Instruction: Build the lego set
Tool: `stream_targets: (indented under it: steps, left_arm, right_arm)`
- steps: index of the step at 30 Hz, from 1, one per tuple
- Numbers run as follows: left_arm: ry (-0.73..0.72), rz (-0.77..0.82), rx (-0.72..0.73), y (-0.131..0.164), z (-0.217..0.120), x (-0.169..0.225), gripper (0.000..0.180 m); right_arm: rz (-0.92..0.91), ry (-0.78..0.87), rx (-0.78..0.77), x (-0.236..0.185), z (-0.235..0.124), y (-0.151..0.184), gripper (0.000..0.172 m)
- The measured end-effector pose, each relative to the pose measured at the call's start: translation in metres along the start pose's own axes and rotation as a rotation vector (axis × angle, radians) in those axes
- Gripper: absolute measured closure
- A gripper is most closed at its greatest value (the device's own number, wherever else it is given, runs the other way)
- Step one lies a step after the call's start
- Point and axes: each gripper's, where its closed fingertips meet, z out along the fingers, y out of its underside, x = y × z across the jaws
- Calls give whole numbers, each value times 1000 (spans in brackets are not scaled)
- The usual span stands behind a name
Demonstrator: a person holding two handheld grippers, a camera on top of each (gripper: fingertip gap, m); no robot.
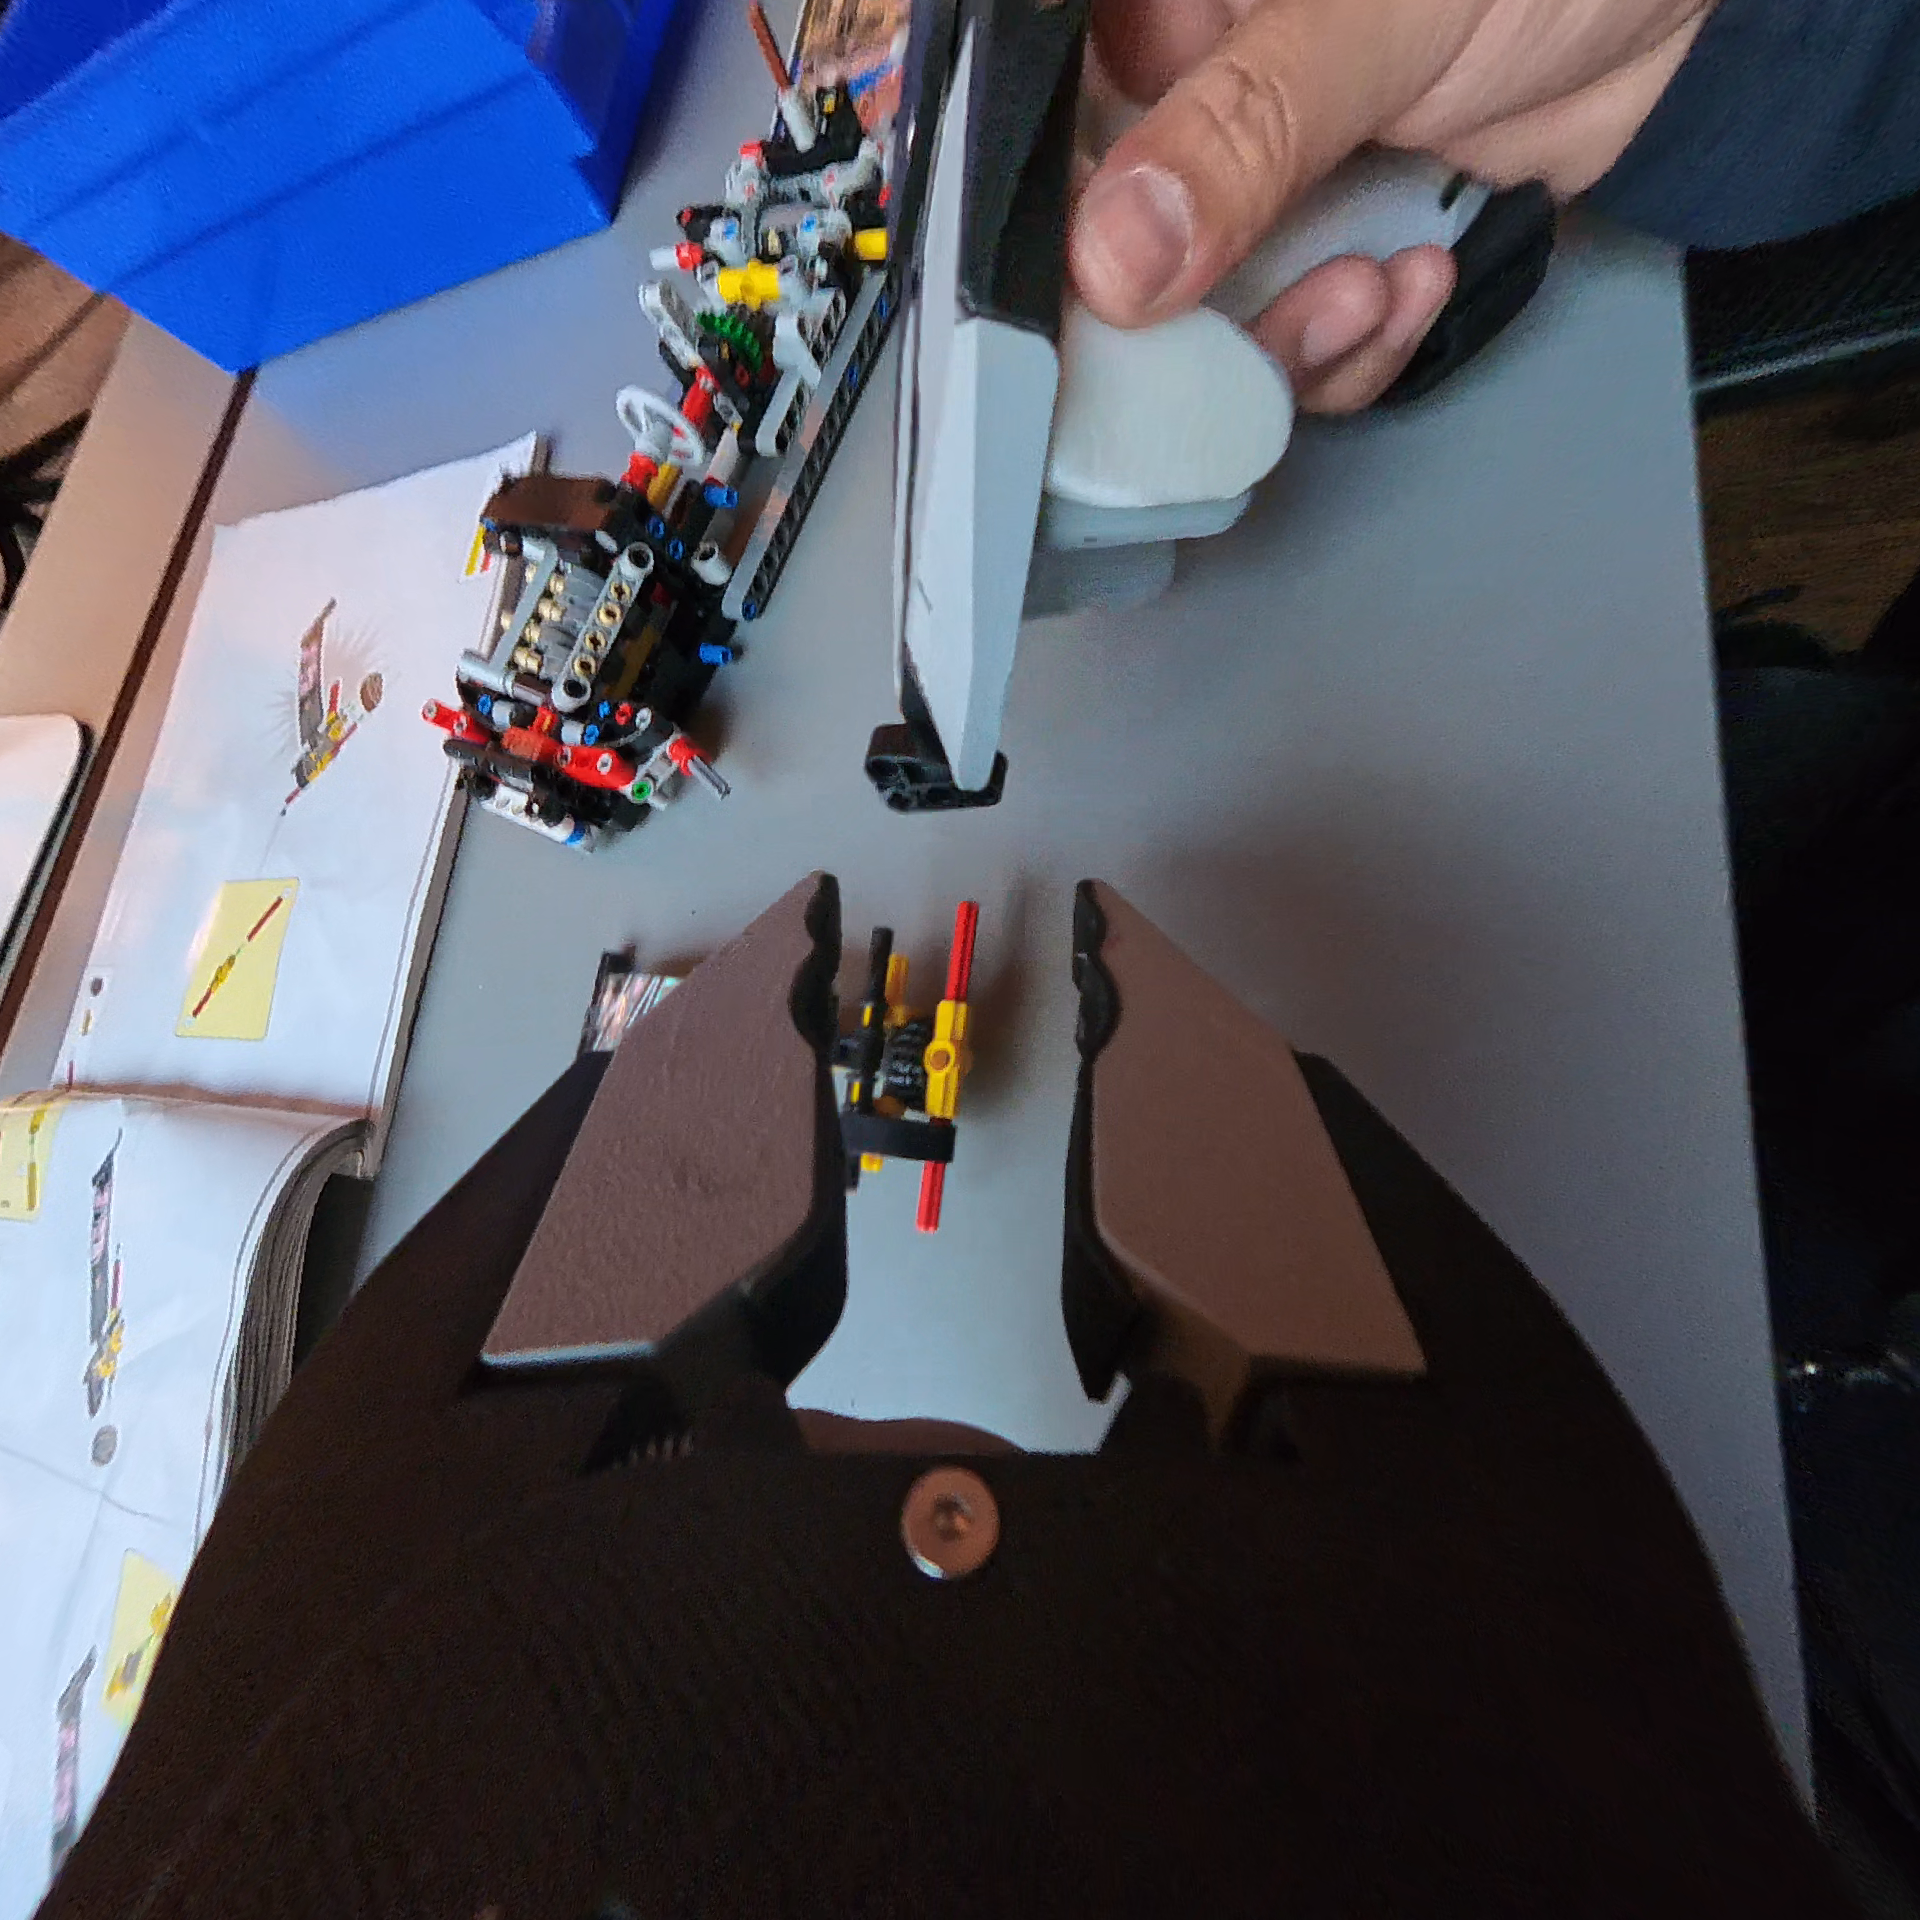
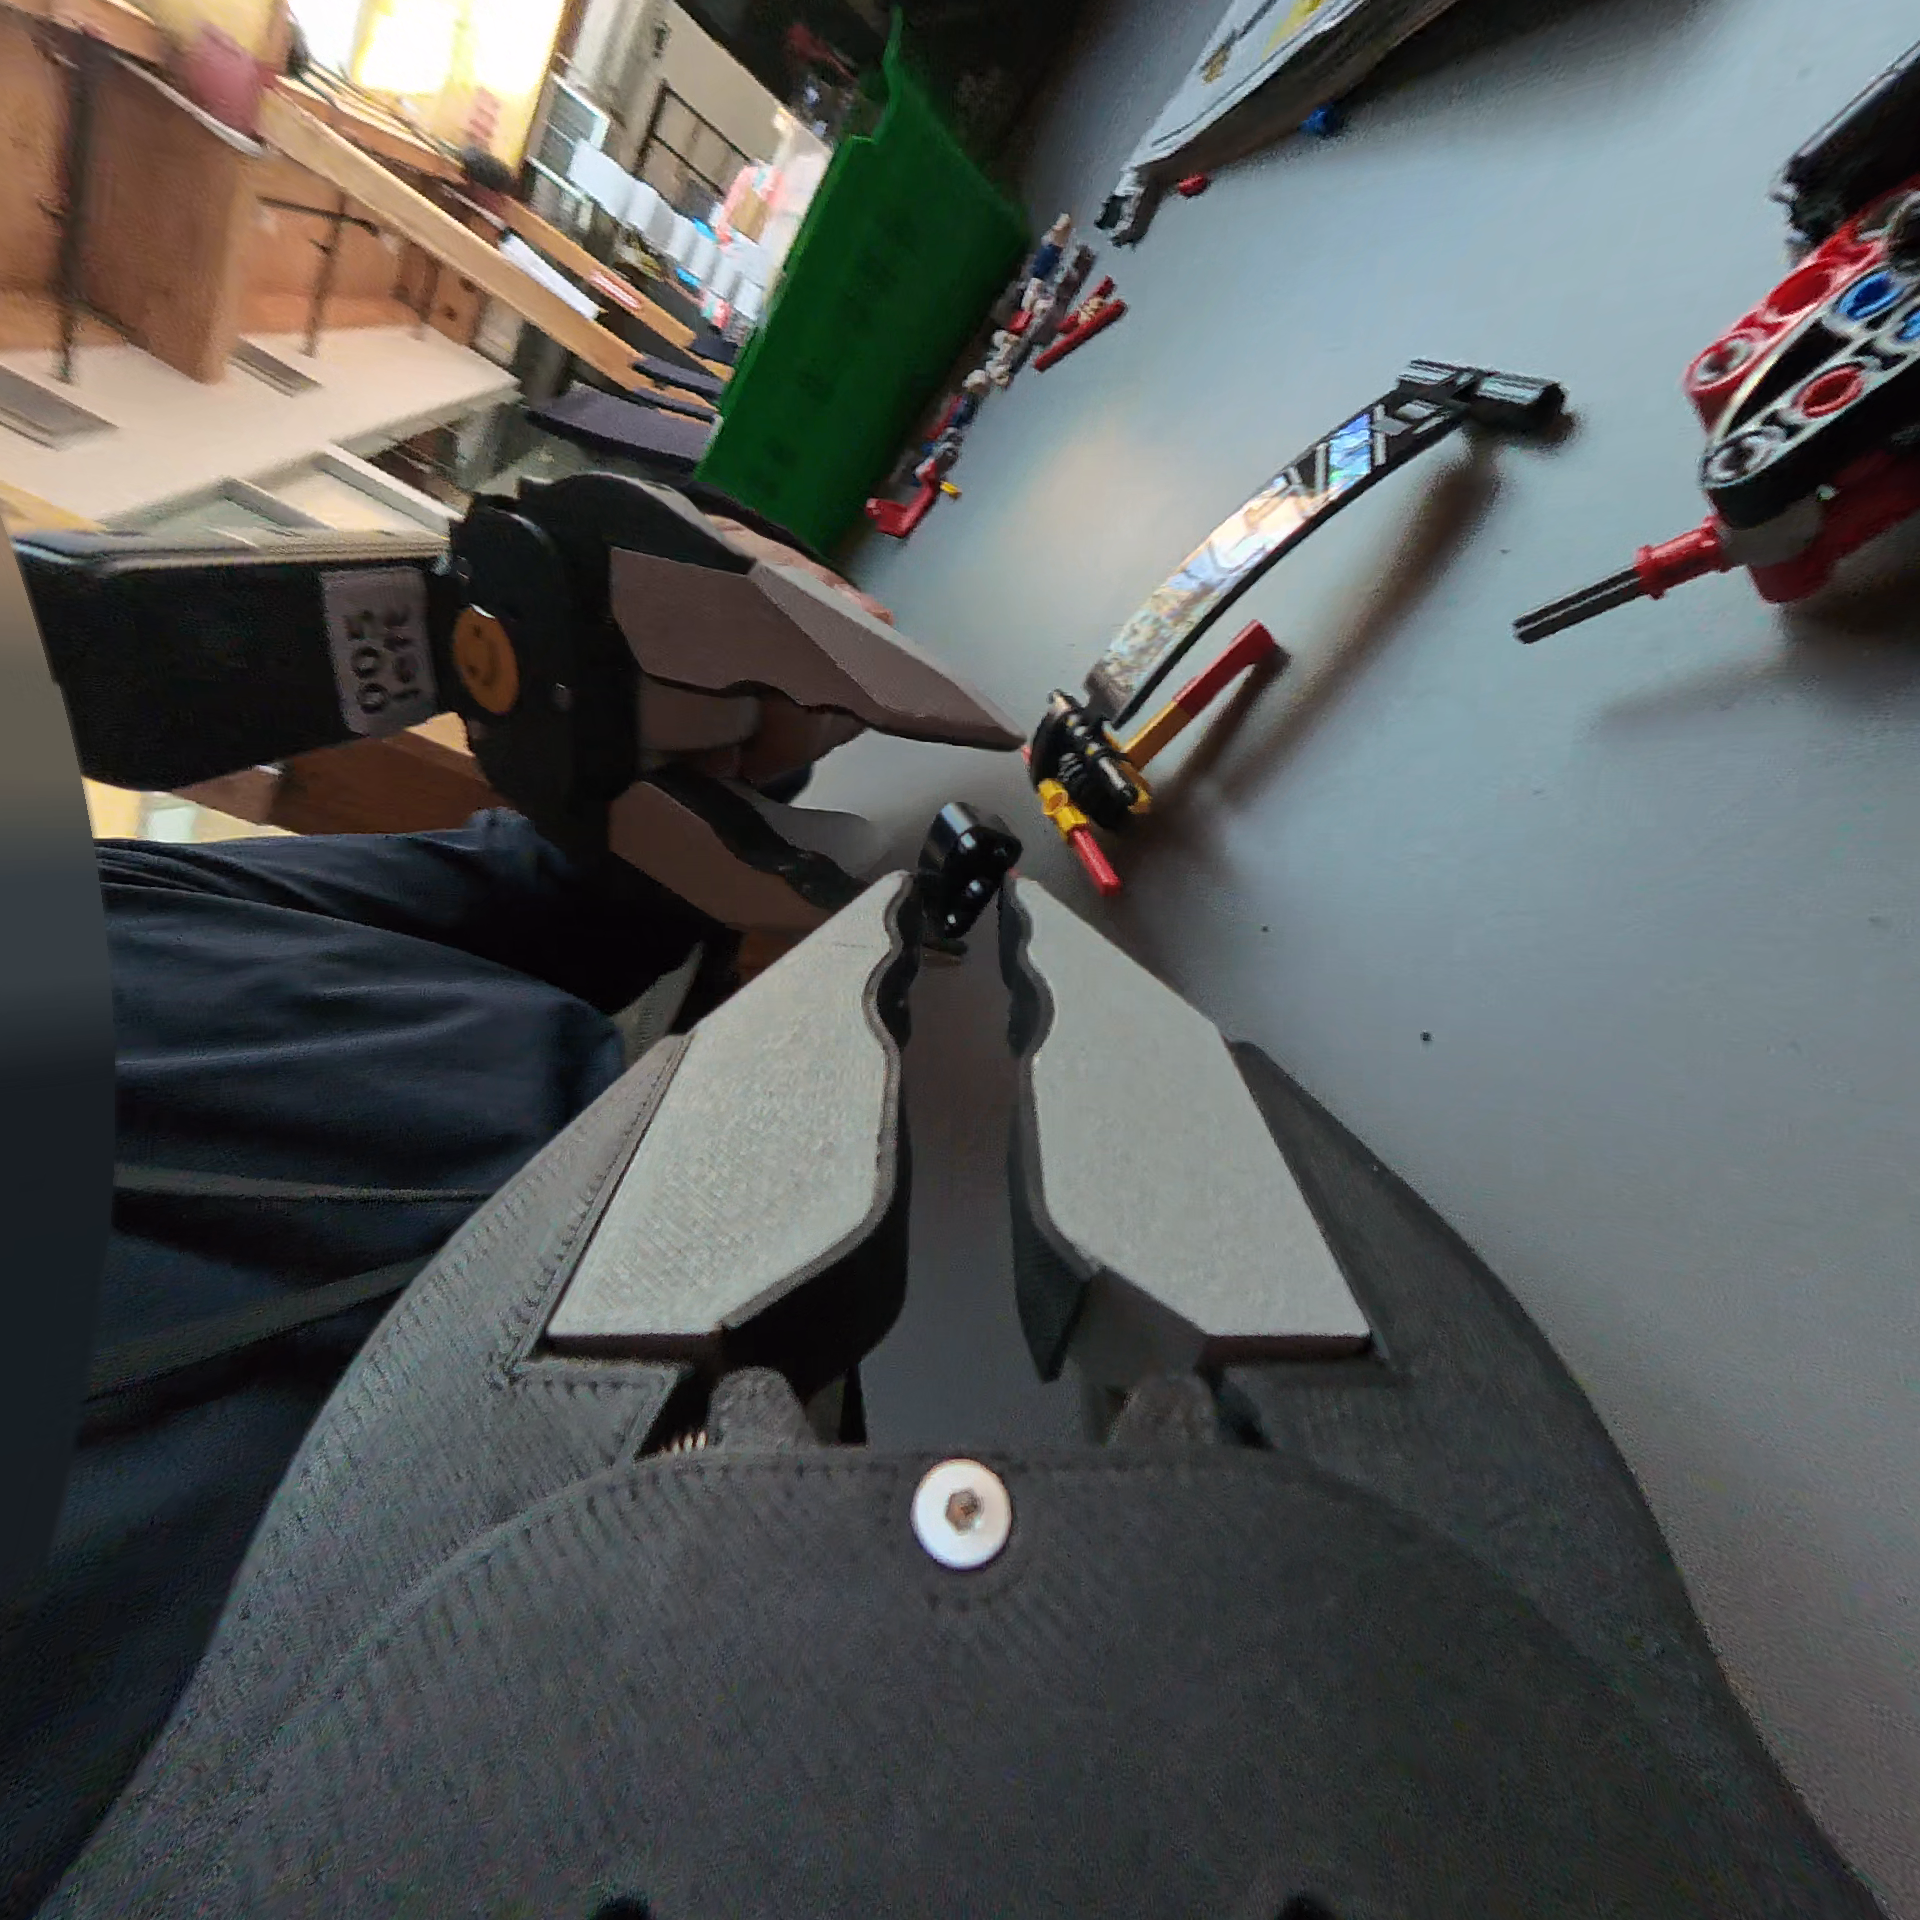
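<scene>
Left gripper point(image 1: 956, 914): jaws parted wide, nothing clamped. Between the two fingers, lying on the grey table point(image 1: 1403, 935), a small brick assembly point(image 1: 909, 1049) of black and yellow parts with a red axle point(image 1: 954, 1039) through it. Clear gap on the right-finger side; left finger point(image 1: 727, 1091) overlaps the assembly's edge in view, contact there not determinable. Seen from the right wrist view, upper fingertip point(image 2: 987, 732) of this gripper just beside the assembly's end point(image 2: 1091, 774), lower finger apart from it.

Ahead of the left gripper and slightly right: right gripper point(image 1: 940, 774), held by a hand point(image 1: 1299, 177), tips down at the table, closed on a small black beam piece point(image 1: 914, 774). Confirmed in the right wrist view: both pads of the right gripper point(image 2: 961, 904) pressed on the black beam piece point(image 2: 966, 862), which projects past the fingertips.

Ahead and left of the left gripper: a large multicoloured brick model point(image 1: 665, 540), long, standing on the table. Further left: an open instruction booklet point(image 1: 260, 779). Far ahead left: a blue bin point(image 1: 312, 156).

Beyond the right gripper's tips: a curved black panel with a shiny sticker point(image 2: 1268, 530), joined to the small assembly. Far ahead: a green bin point(image 2: 862, 301) with loose brick parts point(image 2: 1029, 322) beside it. Ahead right: red-and-black end of the large model point(image 2: 1829, 416).
</scene>
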Motion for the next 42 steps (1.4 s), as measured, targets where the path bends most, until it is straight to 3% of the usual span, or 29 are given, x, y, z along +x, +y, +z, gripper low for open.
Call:
stream_targets:
  steps: [5, 9, 19, 24, 28, 30, 35, 39, 42]
  left_arm:
    - [11, -14, 78, -14, 1, 4, 139]
    - [23, -36, 119, -20, -2, 6, 155]
    - [-9, -102, 171, -24, -1, 1, 156]
    - [80, -151, 383, -41, -13, 4, 157]
    - [236, -296, 608, -58, -37, 7, 156]
    - [287, -388, 611, -55, -37, 3, 156]
    - [477, -545, 603, -54, -36, 12, 157]
    - [531, -571, 622, -58, -41, 14, 156]
    - [556, -573, 625, -58, -43, 16, 156]
  right_arm:
    - [44, -126, -5, -18, 6, 4, 160]
    - [18, -164, -13, -25, 8, 5, 159]
    - [27, -157, 25, -22, 3, 1, 160]
    - [-58, -241, 44, -37, -2, -2, 158]
    - [-274, -268, 110, -56, -15, -11, 156]
    - [-459, -197, 139, -63, -22, -13, 152]
    - [-937, 178, 36, -59, -22, -7, 146]
    - [-1255, 463, -8, -58, -18, -11, 147]
    - [-1460, 571, -34, -62, -12, -9, 146]
